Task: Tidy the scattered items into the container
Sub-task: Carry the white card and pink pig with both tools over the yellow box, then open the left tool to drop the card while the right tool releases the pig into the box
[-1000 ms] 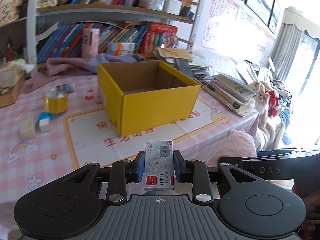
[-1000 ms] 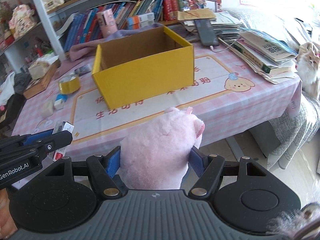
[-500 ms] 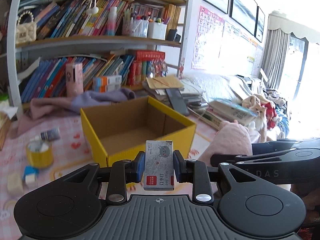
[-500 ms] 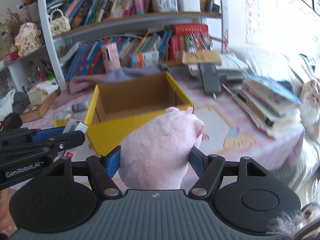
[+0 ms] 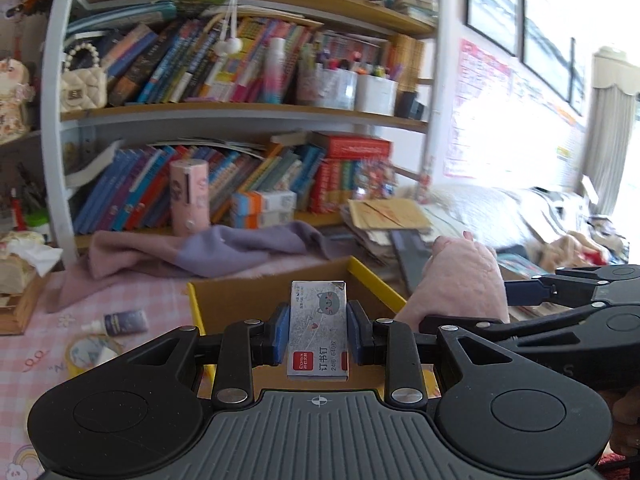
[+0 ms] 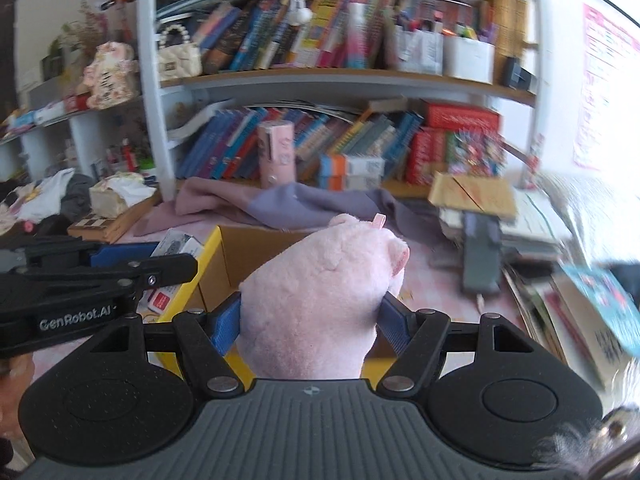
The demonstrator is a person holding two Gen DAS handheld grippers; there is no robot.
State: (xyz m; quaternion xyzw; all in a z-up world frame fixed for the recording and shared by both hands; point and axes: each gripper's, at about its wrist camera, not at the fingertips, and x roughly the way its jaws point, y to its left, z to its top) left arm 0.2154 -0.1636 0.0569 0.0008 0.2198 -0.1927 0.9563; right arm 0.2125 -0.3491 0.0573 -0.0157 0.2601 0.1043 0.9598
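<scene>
The open yellow cardboard box with its plain brown inside (image 5: 372,280) sits on the pink checked surface (image 5: 36,352), in front of the crowded bookshelf, and both loads hang right at it. To my eye the step in hand is the drop, and the trick is to get each thing fully past the rim before letting go.

The soft pink plush toy (image 6: 320,296) is the bulkier load. The right tool (image 6: 310,322) clamps it between its blue pads, jaws about half wide around the squashed body. From its own camera the toy looks to hang over the near yellow wall, though exactly how far inside I cannot tell. I would carry it further over the middle of the box, lower it a little, then open; plush springs back and could catch on the wall and flop outside.

The small grey staple box with the cat face and red label (image 5: 318,340) is pinched upright in the left tool (image 5: 318,338), jaws narrow on its sides, over the near left part of the box. It is light and stiff and should fall straight, so release it clear of the toy.

A roll of yellow tape (image 5: 90,354) and a small dark tube (image 5: 120,322) lie on the surface to the left, for later.
</scene>
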